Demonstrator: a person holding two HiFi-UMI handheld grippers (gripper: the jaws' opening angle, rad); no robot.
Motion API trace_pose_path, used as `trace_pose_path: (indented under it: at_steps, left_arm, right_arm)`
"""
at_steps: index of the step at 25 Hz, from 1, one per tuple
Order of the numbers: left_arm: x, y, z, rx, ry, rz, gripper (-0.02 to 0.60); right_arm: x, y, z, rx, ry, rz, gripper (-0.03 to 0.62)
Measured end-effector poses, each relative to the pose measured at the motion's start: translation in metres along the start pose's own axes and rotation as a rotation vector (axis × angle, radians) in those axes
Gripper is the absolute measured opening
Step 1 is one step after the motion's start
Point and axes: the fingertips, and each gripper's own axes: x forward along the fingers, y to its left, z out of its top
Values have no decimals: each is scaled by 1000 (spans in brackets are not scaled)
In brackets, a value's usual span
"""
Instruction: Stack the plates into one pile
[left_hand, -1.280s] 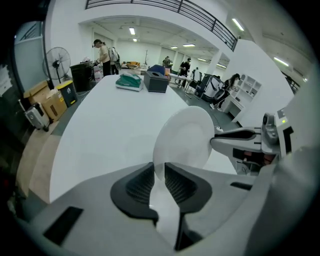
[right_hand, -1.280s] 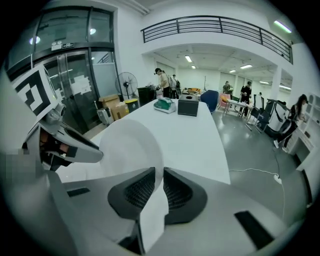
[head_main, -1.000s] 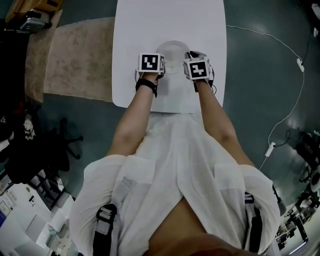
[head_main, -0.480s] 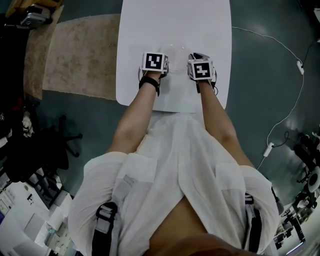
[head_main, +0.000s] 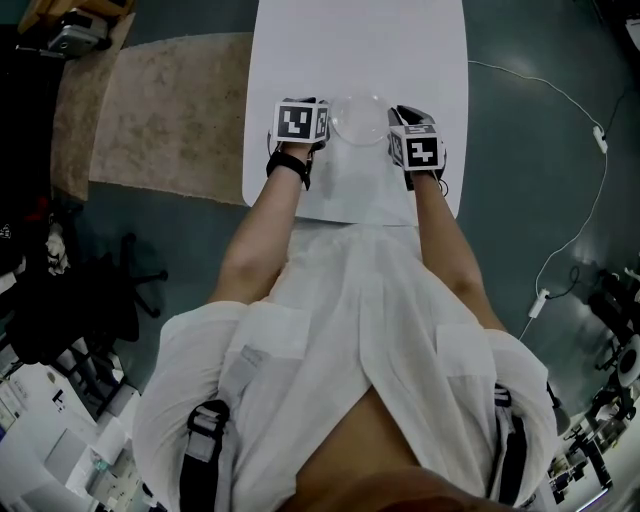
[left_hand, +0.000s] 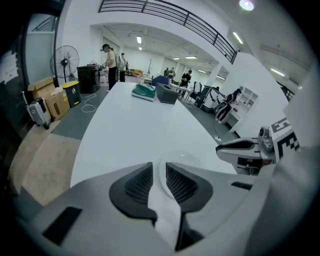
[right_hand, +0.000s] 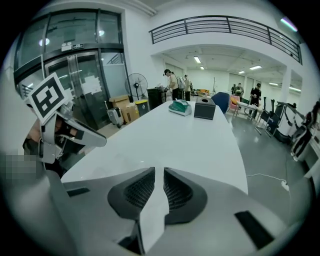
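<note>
Working at the near edge of the white table (head_main: 350, 40), midway between its two long edges, with a clear plate (head_main: 358, 118) flanked by both tools. Holding the left gripper (left_hand: 159, 167) at the plate's left rim, jaws slightly spread and just been opening, the glassy rim passing between them with no visible squeeze. Holding the right gripper (right_hand: 159, 172) just beside the plate's right rim, jaws drawn nearly together, with a thin slit left and nothing seen inside it.
</note>
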Motion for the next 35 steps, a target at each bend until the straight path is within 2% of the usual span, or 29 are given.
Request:
trace_pose_path:
  at_steps: [7, 12, 15, 20, 24, 29, 35]
  left_arm:
    - [-28, 25, -9, -11, -33, 0, 84]
    - [-41, 41, -49, -45, 10, 7, 84]
    - [-47, 56, -76, -84, 39, 11, 86]
    - [-47, 71, -122, -138, 107, 7, 112]
    - [-46, 78, -141, -152, 151, -2, 137]
    - [-38, 73, -159, -189, 181, -52, 201]
    - [-26, 71, -171, -168, 239, -54, 210]
  right_arm:
    - [-8, 29, -3, -34, 5, 66, 74]
    - [-7, 62, -23, -39, 64, 139, 80]
    - [-1, 83, -31, -7, 99, 186, 91]
    - [11, 113, -50, 4, 168, 237, 125]
    - [20, 131, -62, 5, 226, 265, 141]
    - [29, 146, -79, 44, 285, 288, 164]
    - [42, 151, -95, 59, 358, 261, 180]
